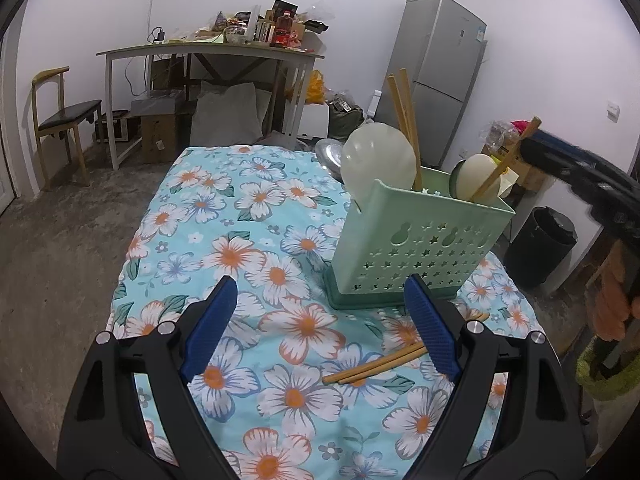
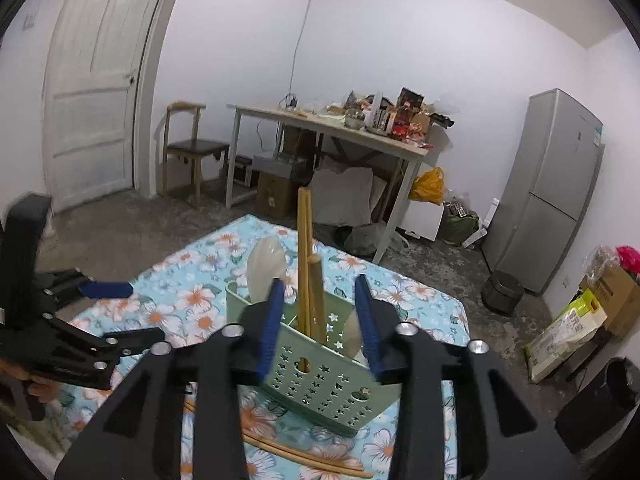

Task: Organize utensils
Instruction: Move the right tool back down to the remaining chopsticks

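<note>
a pale green perforated utensil holder stands upright on the right side of a worktop covered in a blue flowered cloth, already carrying a translucent spoon at its left, a second pale spoon at its right and several tall bamboo chopsticks. the right gripper hovers just above the holder's near rim, its blue jaws partly spread and pinching nothing, with one blurred chopstick standing in the holder between them. the left gripper hangs low over the cloth, jaws spread wide and empty. a loose pair of chopsticks lies flat on the cloth at the near right, just in front of the holder's base and partly under the left gripper's right jaw.

judged from here, the loose pair is what remains. the thin sticks lie flat on soft fabric, so jaws closing on them could pinch the cloth too and drag it, tipping the top-heavy holder. the right gripper, so close to the upright sticks, could also knock them or nudge the holder as it withdraws.
</note>
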A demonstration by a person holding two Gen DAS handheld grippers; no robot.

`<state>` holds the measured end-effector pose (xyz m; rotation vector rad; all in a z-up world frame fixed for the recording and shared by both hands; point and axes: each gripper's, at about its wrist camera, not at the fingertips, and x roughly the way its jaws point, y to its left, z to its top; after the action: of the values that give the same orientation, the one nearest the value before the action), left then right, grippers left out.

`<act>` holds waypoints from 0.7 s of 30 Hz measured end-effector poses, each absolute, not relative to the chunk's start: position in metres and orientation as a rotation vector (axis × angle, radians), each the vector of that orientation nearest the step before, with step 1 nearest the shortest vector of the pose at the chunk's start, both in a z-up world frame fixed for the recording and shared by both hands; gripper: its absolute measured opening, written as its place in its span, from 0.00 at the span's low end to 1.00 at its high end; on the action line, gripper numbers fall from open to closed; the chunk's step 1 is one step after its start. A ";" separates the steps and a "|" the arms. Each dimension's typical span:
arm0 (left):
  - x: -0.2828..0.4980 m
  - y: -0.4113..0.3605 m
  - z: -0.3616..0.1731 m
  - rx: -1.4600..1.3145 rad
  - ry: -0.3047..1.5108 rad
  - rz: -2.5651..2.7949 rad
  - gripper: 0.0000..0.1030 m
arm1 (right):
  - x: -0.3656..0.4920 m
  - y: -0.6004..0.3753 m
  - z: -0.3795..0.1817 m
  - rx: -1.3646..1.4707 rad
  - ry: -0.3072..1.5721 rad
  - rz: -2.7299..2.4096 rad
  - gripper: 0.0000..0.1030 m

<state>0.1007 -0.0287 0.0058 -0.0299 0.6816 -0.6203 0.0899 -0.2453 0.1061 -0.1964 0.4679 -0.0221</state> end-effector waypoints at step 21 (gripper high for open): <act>0.098 -0.038 -0.002 0.017 0.664 -0.633 0.79 | 0.036 -0.360 -0.028 0.894 0.807 0.014 0.50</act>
<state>0.0981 -0.0380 -0.0018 0.0171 0.6642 -0.6327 0.0357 -0.3596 -0.0276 0.8935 0.8070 0.0140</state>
